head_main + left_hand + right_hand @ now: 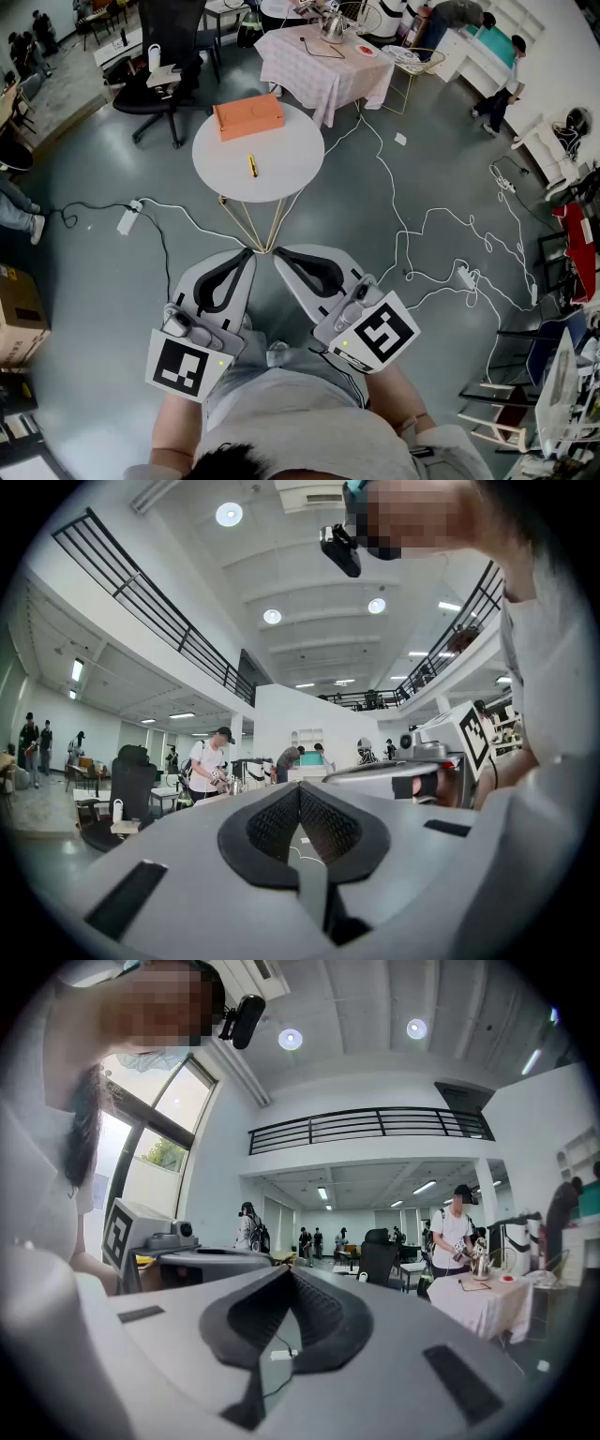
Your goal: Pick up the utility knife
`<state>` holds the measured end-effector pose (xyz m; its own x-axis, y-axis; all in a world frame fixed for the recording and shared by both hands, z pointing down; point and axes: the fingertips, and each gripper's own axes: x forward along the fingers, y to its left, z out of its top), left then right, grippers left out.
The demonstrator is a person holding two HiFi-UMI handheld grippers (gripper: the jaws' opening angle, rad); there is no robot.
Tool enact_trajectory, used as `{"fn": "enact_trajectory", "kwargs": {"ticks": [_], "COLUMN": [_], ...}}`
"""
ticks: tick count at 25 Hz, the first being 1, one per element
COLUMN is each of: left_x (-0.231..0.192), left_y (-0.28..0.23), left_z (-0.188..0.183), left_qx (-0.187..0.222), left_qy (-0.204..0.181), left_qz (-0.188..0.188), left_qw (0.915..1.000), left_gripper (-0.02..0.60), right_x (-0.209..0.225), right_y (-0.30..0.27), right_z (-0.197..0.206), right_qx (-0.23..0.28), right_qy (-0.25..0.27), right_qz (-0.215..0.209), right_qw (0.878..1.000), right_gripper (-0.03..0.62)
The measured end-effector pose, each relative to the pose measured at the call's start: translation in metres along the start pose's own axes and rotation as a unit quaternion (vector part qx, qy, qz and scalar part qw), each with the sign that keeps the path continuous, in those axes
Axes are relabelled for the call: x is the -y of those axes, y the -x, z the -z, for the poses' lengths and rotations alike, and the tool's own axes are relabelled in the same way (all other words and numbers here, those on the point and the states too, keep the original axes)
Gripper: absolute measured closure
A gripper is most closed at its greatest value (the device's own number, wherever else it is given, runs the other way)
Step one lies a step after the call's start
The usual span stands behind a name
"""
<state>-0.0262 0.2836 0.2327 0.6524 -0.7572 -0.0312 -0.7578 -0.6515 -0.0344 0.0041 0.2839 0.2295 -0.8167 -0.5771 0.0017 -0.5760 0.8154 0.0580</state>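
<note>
Yellow utility knife point(251, 166) mid round table point(291, 178), orange box point(248, 117) behind; my left gripper point(247, 254), right gripper point(280, 254) pinched closed, empty, short of table.

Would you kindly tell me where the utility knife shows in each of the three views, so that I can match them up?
Head view: the utility knife lies on the round white table, nearer the person than the orange box.
Left gripper view: not in it.
Right gripper view: not in it.
Shared landmark: the black office chair, at left in the left gripper view, right of centre in the right gripper view.
</note>
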Motion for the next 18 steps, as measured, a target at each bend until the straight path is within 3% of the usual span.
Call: {"fn": "enact_trajectory", "kwargs": {"ticks": [7,18], "left_x": [0.009,-0.019], "left_y": [-0.002,-0.004], "left_z": [-0.006,-0.001], "left_qx": [-0.002,-0.007], "left_qy": [-0.008,-0.002], "left_qz": [0.005,0.014], "left_qw": [1.0,0.9999], "left_gripper": [0.571,0.571], "right_x": [-0.003,-0.001], "right_y": [0.006,-0.022], "right_z": [-0.007,-0.004], "right_qx": [0.007,0.006], "right_qy": [-0.005,-0.011], "right_qz": [0.001,0.011], "right_qw": [1.0,1.0], "right_gripper": [0.586,0.586]}}
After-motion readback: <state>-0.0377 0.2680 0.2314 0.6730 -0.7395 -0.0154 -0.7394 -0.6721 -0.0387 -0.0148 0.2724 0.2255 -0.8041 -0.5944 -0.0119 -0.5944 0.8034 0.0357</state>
